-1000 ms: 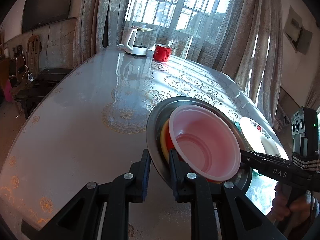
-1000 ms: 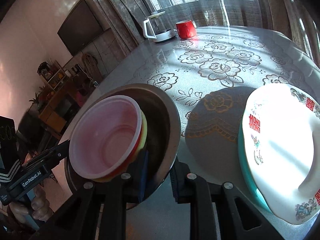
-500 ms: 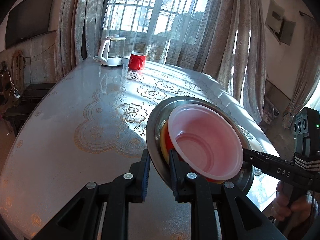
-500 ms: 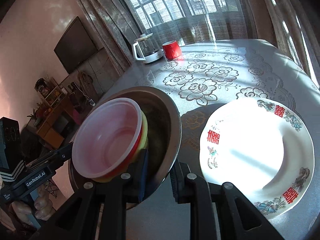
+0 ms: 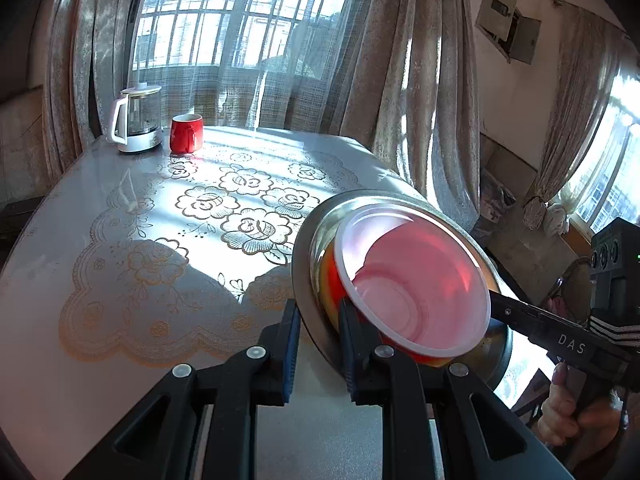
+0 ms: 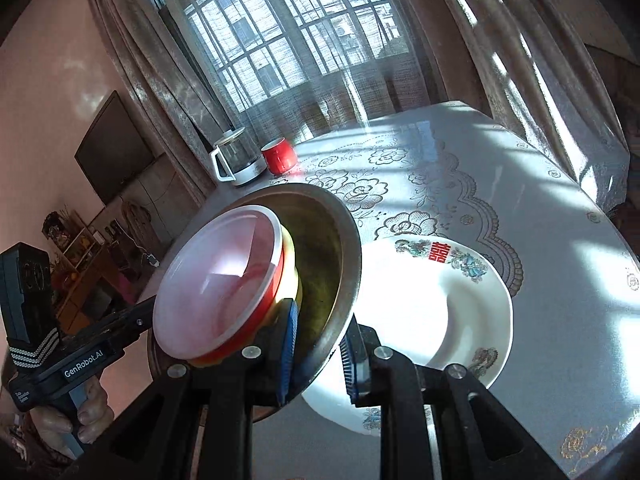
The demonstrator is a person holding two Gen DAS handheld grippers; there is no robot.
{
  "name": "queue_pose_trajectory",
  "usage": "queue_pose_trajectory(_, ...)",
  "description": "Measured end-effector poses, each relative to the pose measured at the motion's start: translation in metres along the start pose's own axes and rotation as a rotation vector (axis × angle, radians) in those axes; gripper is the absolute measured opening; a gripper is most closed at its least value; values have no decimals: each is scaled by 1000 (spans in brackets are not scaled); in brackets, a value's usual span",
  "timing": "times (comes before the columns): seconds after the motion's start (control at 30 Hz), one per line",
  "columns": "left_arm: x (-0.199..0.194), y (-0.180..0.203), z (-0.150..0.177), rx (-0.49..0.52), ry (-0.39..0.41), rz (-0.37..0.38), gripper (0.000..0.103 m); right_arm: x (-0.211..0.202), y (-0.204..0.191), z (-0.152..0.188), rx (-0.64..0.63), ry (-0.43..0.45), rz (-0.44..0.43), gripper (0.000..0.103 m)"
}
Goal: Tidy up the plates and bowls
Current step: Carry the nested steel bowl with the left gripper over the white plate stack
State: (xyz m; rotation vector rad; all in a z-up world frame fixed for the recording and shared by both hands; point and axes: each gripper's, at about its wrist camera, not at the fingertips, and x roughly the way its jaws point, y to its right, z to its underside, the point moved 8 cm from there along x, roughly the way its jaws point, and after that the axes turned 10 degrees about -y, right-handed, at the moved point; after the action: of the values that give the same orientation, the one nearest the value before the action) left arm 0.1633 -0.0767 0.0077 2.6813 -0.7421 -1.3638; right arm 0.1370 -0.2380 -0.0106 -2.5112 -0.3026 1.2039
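Observation:
A steel bowl [image 5: 310,256] holds a nested stack: a translucent pink bowl [image 5: 416,292] on top of red and yellow ones. My left gripper [image 5: 316,344] is shut on the steel bowl's near rim. My right gripper [image 6: 318,350] is shut on the opposite rim of the same steel bowl [image 6: 336,256], and the pink bowl [image 6: 216,284] shows there too. Both hold the stack tilted in the air above the table. A white plate with red characters [image 6: 440,300] lies on the table below and right of the steel bowl.
A glass kettle [image 5: 138,118] and a red mug [image 5: 186,134] stand at the table's far end by the curtained window. The floral tablecloth [image 5: 240,196] covers the table. The table's right edge drops off near the white plate.
Both grippers have lifted the steel bowl with its stack higher and swung it right. The white plate now sits farther below and more of the table shows.

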Motion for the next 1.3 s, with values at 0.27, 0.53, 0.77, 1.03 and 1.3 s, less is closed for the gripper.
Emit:
queue_pose_trajectory(0.27, 44, 33, -6, 29, -81, 35, 20, 3, 48, -2, 101, 0, 76, 21)
queue_pose_trajectory(0.53, 77, 43, 4, 25, -154, 43, 20, 15, 79, 6, 161, -33, 102, 21)
queue_pose_trajectory(0.77, 93, 41, 8, 15, -181, 37, 20, 28, 91, 13, 180, -58, 114, 21)
queue_pose_trajectory(1.03, 98, 42, 6, 20, -186, 28, 21, 36, 99, 14, 195, -69, 125, 21)
queue_pose_trajectory(1.3, 98, 43, 7, 15, -188, 19, 22, 33, 98, 14, 180, -60, 159, 22)
